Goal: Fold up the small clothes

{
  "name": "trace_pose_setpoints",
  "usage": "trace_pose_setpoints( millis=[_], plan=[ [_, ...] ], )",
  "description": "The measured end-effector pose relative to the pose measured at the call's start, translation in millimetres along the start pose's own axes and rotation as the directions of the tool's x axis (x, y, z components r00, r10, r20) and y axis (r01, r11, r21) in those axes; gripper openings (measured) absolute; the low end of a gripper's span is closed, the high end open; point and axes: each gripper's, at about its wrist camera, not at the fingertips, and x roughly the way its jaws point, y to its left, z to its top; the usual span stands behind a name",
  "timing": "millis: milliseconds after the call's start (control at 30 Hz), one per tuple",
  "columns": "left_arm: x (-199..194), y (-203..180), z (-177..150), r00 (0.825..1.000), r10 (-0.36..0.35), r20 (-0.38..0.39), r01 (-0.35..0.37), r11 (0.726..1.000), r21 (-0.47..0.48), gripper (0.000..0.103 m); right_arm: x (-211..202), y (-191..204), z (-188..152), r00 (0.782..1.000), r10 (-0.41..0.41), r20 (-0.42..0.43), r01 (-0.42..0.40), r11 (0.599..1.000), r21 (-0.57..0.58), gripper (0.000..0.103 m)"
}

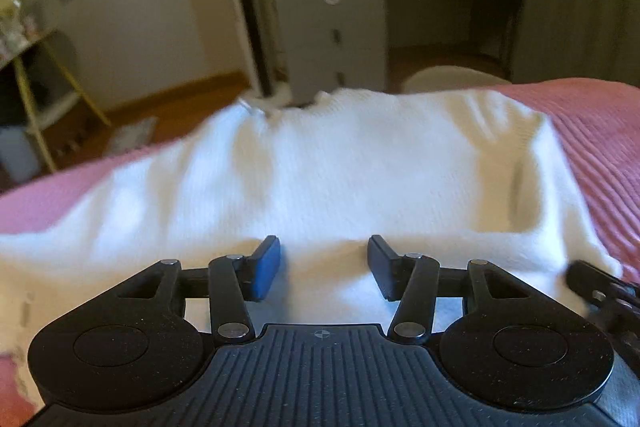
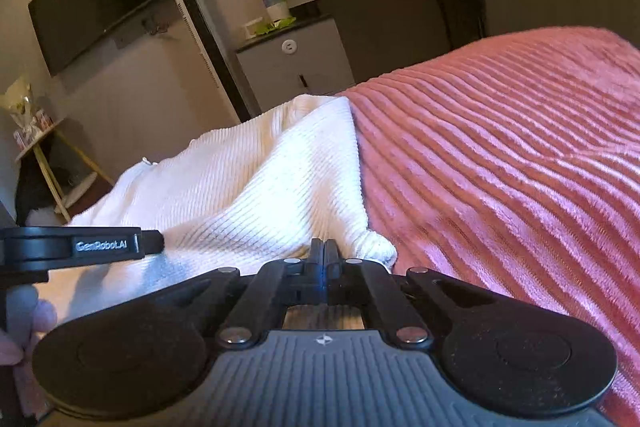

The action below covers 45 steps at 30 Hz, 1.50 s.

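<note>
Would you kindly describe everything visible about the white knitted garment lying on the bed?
The white ribbed-knit garment looks soft and thick, like a small sweater. It lies spread across the pink ribbed plush bedspread, rumpled into shallow folds, with one edge rolled into a small bunch near the right gripper. That gripper's jaws are shut at the near hem; whether cloth is pinched between them cannot be told. The left gripper hovers open over the near edge, the cloth below its fingers.
</note>
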Motion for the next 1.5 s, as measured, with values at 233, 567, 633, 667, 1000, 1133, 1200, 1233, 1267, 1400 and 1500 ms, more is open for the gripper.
trace_pose_setpoints(
  millis=[233, 567, 633, 667, 1000, 1133, 1200, 1233, 1267, 1400, 1500],
  plan=[
    [-6, 3, 11, 0.964, -0.266, -0.026, 0.265, 0.964, -0.023, 0.055, 2, 0, -1, 1.0, 0.006, 0.005, -0.006, 1.0, 0.016, 0.0],
    [-2, -12, 2, 0.96, -0.273, -0.066, 0.278, 0.957, 0.086, 0.048, 2, 0, -1, 1.0, 0.003, 0.005, -0.003, 1.0, 0.015, 0.0],
    [-2, -11, 1, 0.964, -0.26, -0.051, 0.264, 0.961, 0.082, 0.038, 2, 0, -1, 1.0, 0.0, 0.006, 0.0, 1.0, 0.013, 0.0],
    [-3, -11, 1, 0.966, -0.255, -0.046, 0.258, 0.963, 0.082, 0.03, 2, 0, -1, 1.0, -0.001, 0.007, 0.001, 1.0, 0.012, 0.0],
    [5, -6, 4, 0.999, -0.027, 0.018, 0.025, 0.996, 0.085, 0.004, 1, 4, -2, 1.0, -0.022, 0.013, 0.023, 1.0, -0.02, 0.0],
    [2, 27, 4, 0.998, -0.057, -0.017, 0.056, 0.997, -0.052, 0.012, 0, 5, -2, 0.999, -0.031, 0.016, 0.032, 0.999, -0.036, 0.0],
    [-13, 43, -5, 0.998, -0.067, 0.01, 0.067, 0.993, -0.101, 0.033, 0, 6, -3, 0.999, -0.034, 0.017, 0.034, 0.999, -0.039, 0.0],
    [-20, 50, -12, 0.998, -0.063, 0.022, 0.065, 0.991, -0.119, 0.061, 0, 6, -3, 0.999, -0.036, 0.017, 0.036, 0.998, -0.043, 0.0],
    [-27, 58, -18, 0.998, -0.052, 0.032, 0.055, 0.989, -0.137, 0.077, 0, 6, -3, 0.999, -0.038, 0.018, 0.039, 0.998, -0.046, 0.0],
    [-50, 107, -47, 1.0, -0.007, 0.016, 0.011, 0.971, -0.241, 0.081, 0, 13, -5, 0.998, -0.059, 0.028, 0.061, 0.995, -0.084, 0.0],
    [-64, 167, -65, 0.998, 0.063, -0.012, -0.063, 0.926, -0.373, 0.082, -1, 13, -6, 0.997, -0.064, 0.034, 0.066, 0.994, -0.091, 0.0]
  ],
)
